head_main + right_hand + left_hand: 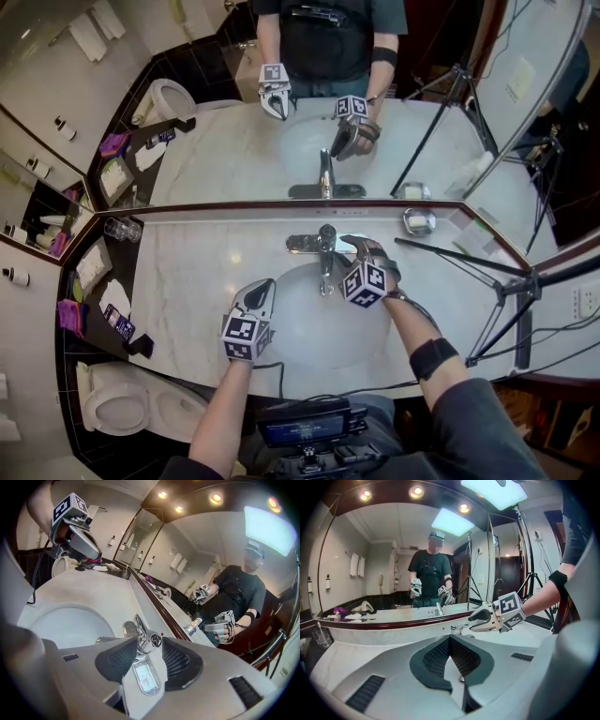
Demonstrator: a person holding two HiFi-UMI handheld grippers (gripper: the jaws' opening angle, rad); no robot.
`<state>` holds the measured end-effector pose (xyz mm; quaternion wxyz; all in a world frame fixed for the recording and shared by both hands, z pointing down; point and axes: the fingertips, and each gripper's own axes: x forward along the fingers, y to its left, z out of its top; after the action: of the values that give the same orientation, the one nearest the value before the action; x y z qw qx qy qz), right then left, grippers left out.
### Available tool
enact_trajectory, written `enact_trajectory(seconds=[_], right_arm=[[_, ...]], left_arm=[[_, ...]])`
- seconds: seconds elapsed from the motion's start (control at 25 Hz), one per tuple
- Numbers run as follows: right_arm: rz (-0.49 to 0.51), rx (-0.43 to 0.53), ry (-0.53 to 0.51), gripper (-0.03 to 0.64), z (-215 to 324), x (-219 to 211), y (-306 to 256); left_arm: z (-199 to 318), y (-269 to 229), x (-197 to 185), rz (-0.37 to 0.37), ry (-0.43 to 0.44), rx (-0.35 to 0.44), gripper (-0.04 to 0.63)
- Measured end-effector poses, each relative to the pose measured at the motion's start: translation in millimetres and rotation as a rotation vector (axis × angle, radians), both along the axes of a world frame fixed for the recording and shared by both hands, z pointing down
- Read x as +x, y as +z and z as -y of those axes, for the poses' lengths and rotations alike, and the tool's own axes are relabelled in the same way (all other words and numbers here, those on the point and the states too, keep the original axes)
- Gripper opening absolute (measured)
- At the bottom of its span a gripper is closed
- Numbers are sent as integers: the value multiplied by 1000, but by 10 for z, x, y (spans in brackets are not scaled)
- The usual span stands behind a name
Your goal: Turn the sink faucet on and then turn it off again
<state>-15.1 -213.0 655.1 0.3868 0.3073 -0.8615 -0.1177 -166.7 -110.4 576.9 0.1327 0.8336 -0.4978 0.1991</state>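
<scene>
The chrome faucet stands at the back of the white sink basin. My right gripper sits just right of the faucet's top. In the right gripper view its jaws stand open on either side of the faucet, and the flat chrome lever runs back between them; the pads do not press on it. My left gripper hovers over the basin's left rim, shut and empty; its pads meet in the left gripper view. The right gripper shows there too.
A large mirror runs along the back of the marble counter. A glass tumbler and toiletries sit at the left, a small chrome dish at the right. A tripod stands right, a toilet lower left.
</scene>
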Motion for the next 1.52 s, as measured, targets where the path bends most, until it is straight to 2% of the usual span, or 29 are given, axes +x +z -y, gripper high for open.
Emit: enact_trajectory(seconds=[0.24,0.4,0.52,0.72,1.2,1.52], right_arm=[[-117,57,-125,189,85,-224,107],[-160,66,-176,187,164,-323,202],[-200,68,-212,153,177,-361,287],[-272,159,-273,113,169,-371,263],[-384,273,-318,100,81,-340,398],[-399,280,-330,94,-50,-348,468]], left_arm=[[17,43,-6,8,0,-11,2],[23,70,-22,13,-7,-13,2],[10,99,-41,14,-16,-20,2],[-16,165,-73,-1,-25,-36,2],[2,208,-52,-1,-27,-45,2],[-5,244,-49,5,-29,-46,2]])
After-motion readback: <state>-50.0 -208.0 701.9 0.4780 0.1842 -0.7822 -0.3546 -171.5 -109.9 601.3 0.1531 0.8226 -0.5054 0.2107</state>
